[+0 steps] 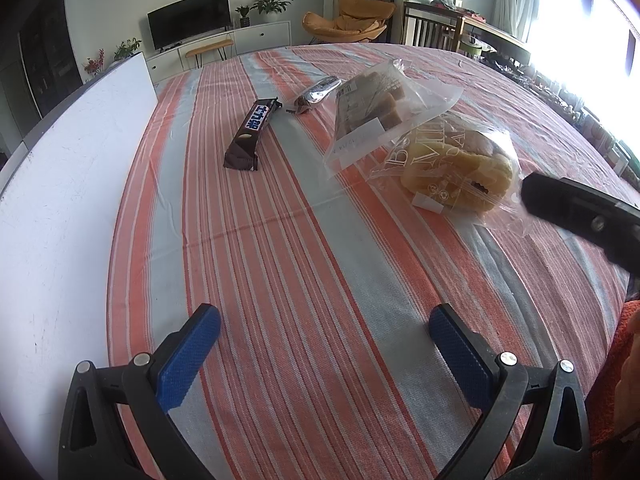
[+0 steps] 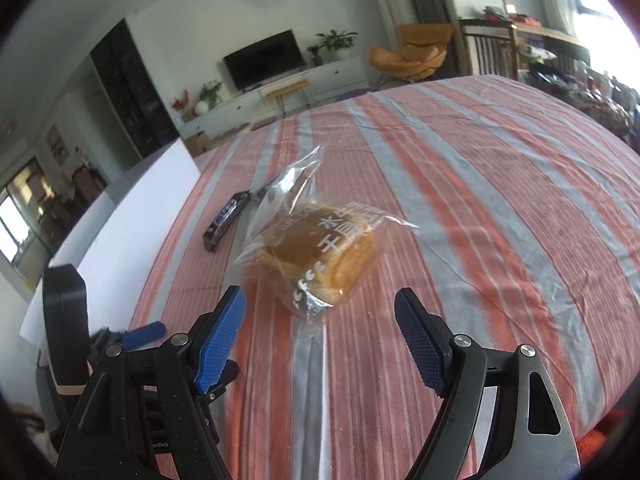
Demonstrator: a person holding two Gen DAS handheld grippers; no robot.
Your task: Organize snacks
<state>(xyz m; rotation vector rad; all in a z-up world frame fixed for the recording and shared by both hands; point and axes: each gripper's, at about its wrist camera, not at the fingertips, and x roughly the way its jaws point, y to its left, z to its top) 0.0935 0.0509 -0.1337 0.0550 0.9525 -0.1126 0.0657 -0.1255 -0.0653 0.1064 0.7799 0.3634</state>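
4 snacks are lying spread across the striped worktop [image 1: 280, 220] in the left wrist view: a chocolate bar [image 1: 250, 132], a small dark wrapper [image 1: 316, 94], a clear cake bag [image 1: 384, 116] and a bagged bread [image 1: 456, 168], with the left gripper [image 1: 324, 344] hovering wide and empty, likely waiting. The right wrist view is showing the right gripper [image 2: 320, 332] gaping empty just short of the bread [image 2: 320, 256], probably lining up a grab, and revealing printed characters that the other view is hiding.

Orange, grey and white striped tablecloth [image 1: 304, 240]; dark brown chocolate bar [image 1: 249, 134]; golden-yellow bread [image 2: 320, 256] in clear bags; blue gripper pads [image 1: 188, 360].
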